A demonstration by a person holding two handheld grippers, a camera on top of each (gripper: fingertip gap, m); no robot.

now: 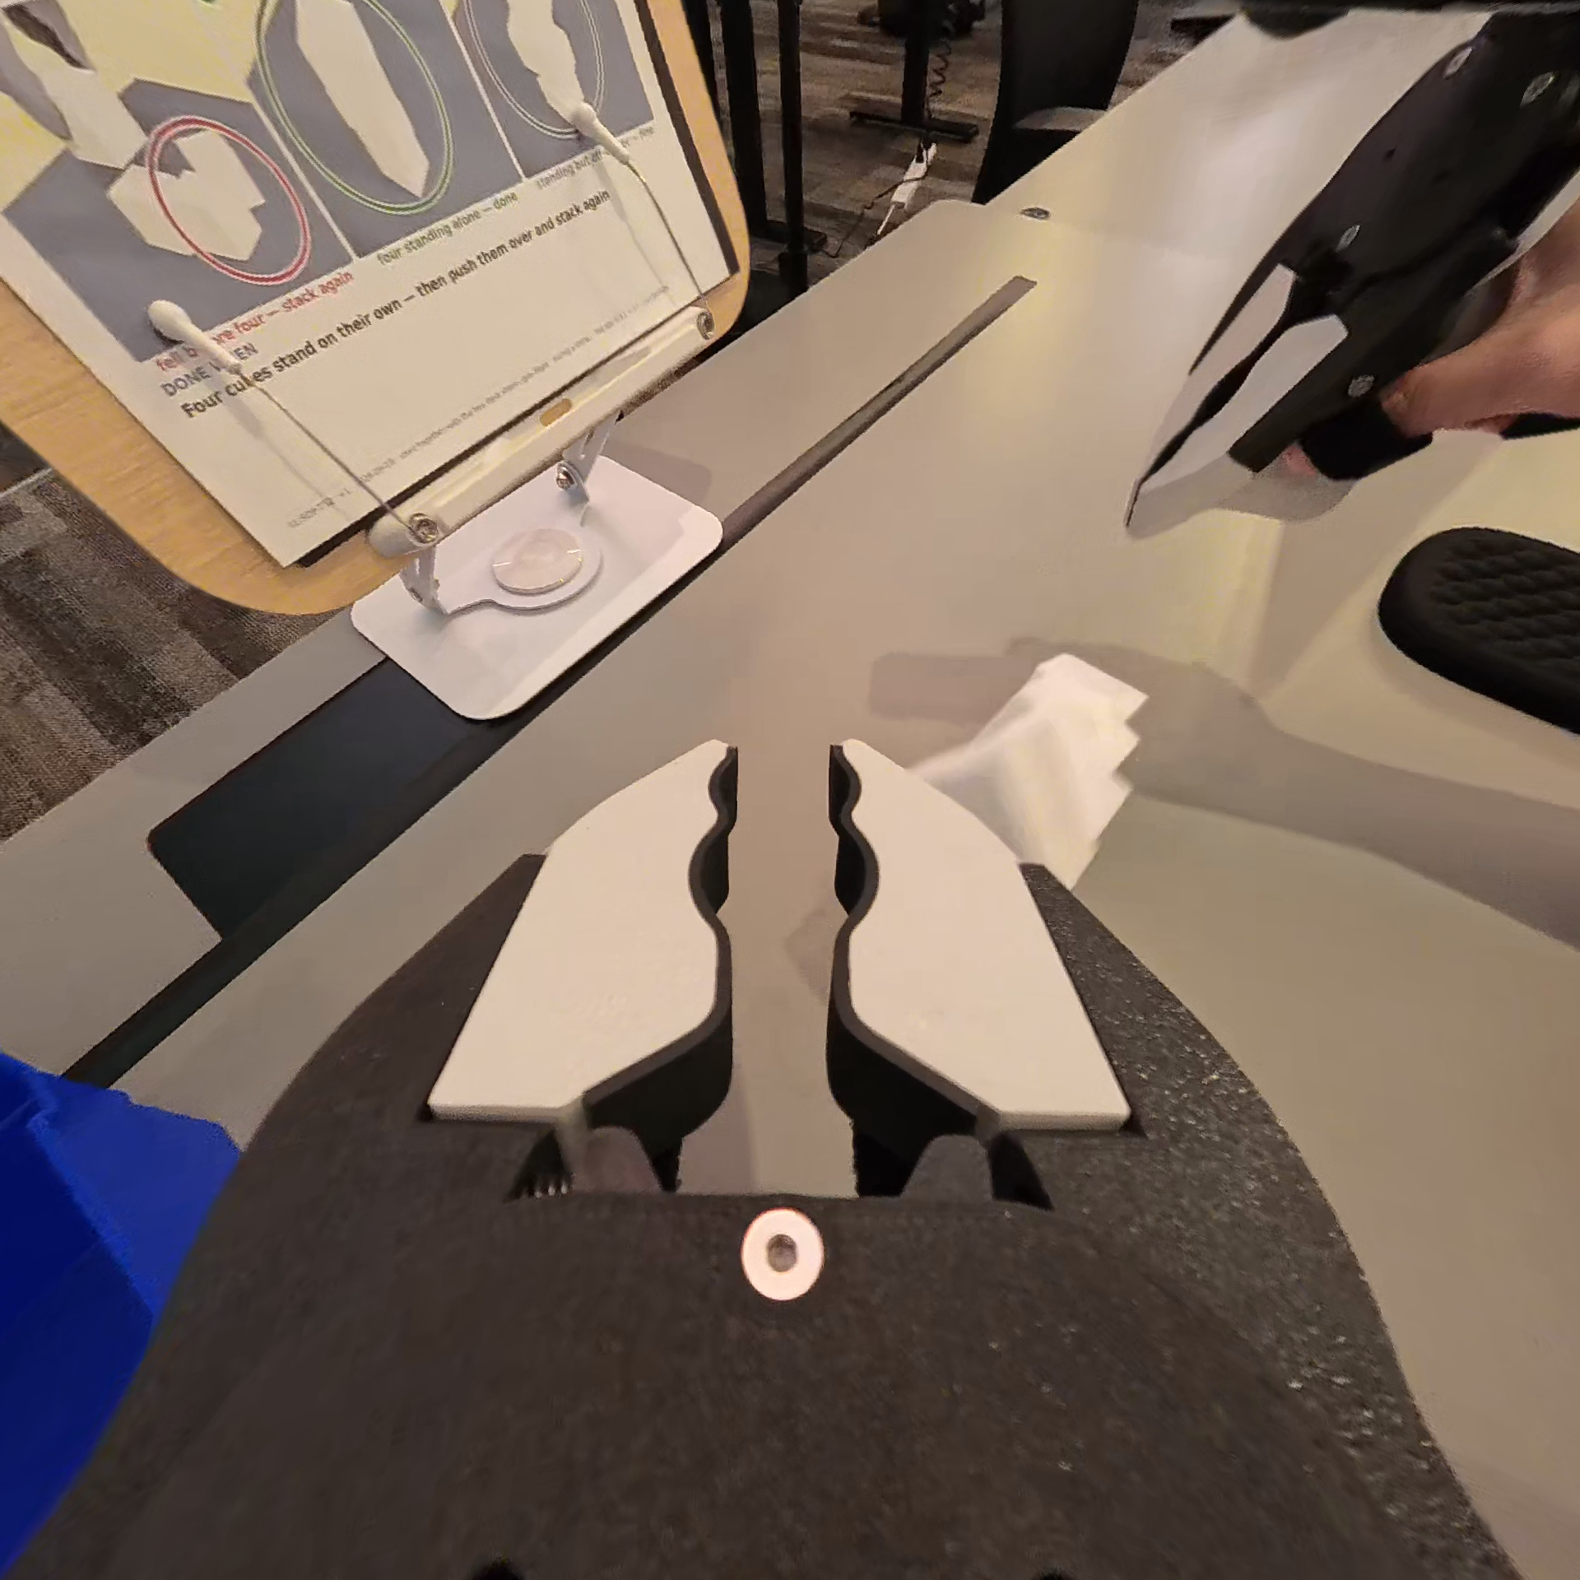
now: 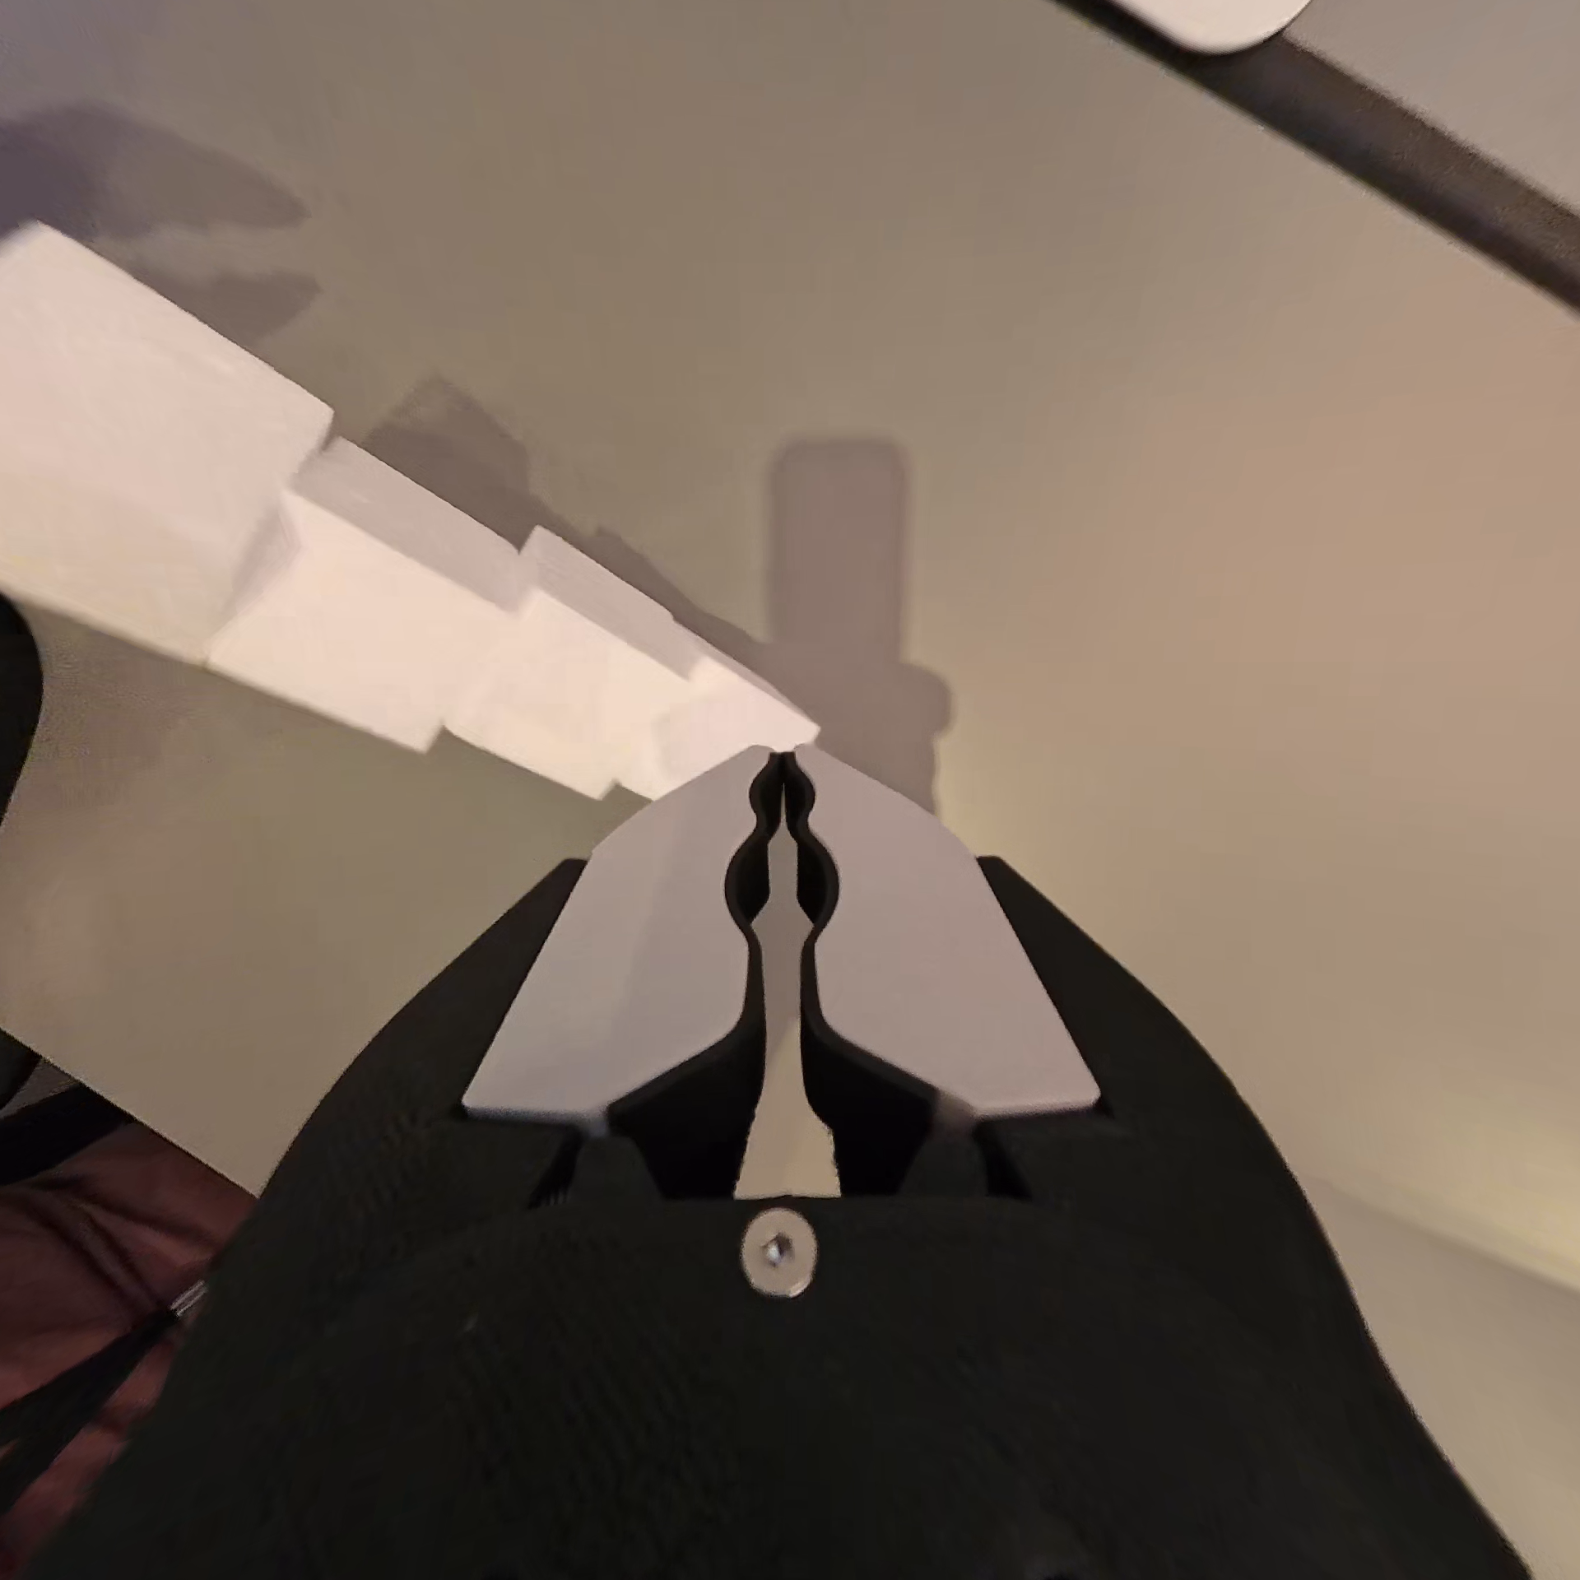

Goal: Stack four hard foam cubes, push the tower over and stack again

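Crookedly stepped white foam cubes (image 2: 359,598)

Foam cubes (image 1: 1039,761) motion-blurred, partly hidden behind the left gripper's finger (image 1: 958,923); count indistinct there. Top cube (image 2: 128,462) cut by the frame's left edge. Blue bin (image 1: 77,1265) cropped.

Pale grey tabletop (image 1: 898,547) fills both views, glossy, warm light pooling at right. Dark slot (image 1: 881,402) runs diagonally across it. Wooden document stand (image 1: 111,479) on white base plate (image 1: 547,598) sits at table's far edge, printed sheet clipped on. Black mesh pad (image 1: 1496,624) at right. Blue bin (image 1: 77,1265) lower left. Mottled grey carpet (image 1: 77,598) beyond, dark desk legs (image 1: 752,128) behind.
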